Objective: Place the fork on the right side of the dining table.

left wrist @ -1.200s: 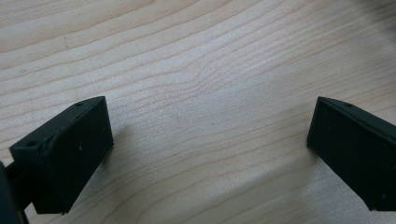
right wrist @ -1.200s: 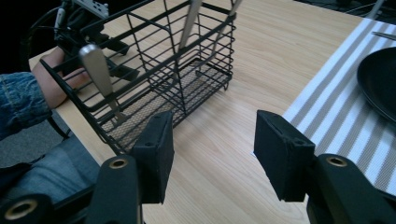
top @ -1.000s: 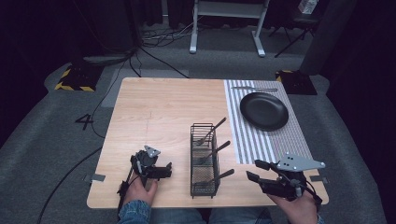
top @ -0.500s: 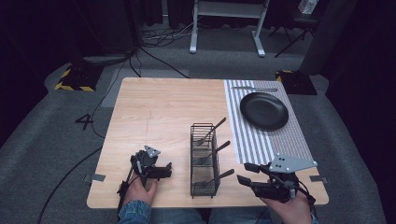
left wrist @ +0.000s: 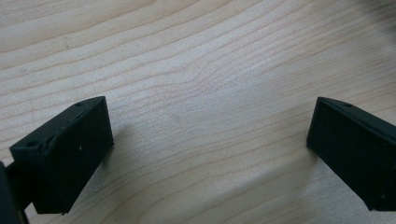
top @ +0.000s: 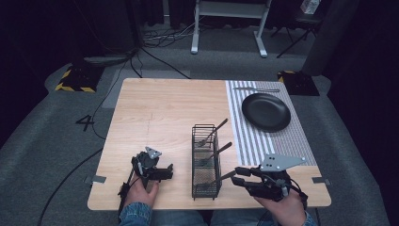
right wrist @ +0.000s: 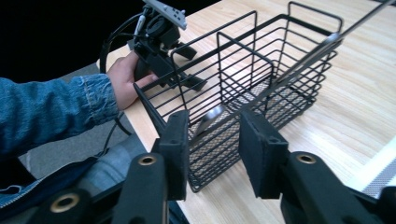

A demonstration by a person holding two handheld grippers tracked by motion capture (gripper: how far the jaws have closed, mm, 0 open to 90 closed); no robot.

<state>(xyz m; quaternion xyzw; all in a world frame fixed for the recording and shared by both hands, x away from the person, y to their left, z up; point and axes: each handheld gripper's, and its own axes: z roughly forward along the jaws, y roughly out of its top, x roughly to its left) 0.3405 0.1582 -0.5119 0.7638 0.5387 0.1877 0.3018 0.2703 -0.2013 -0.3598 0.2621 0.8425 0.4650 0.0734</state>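
A black wire basket with three compartments stands near the table's front edge, a metal utensil leaning in each. From the nearest compartment a spoon pokes its handle out toward my right gripper. In the right gripper view my right gripper faces the basket end-on. Its jaws have just been closing, but a clear gap remains and the pads press on nothing. My left gripper rests left of the basket. In the left gripper view the left gripper is wide open over bare wood.
A black plate lies on a striped placemat at the back right, with a metal utensil beyond it. In the right gripper view a hand and denim sleeve hold the other gripper beyond the basket.
My right gripper has moved left toward the basket's near end, and its jaws stand narrower than before. The left gripper has not moved.
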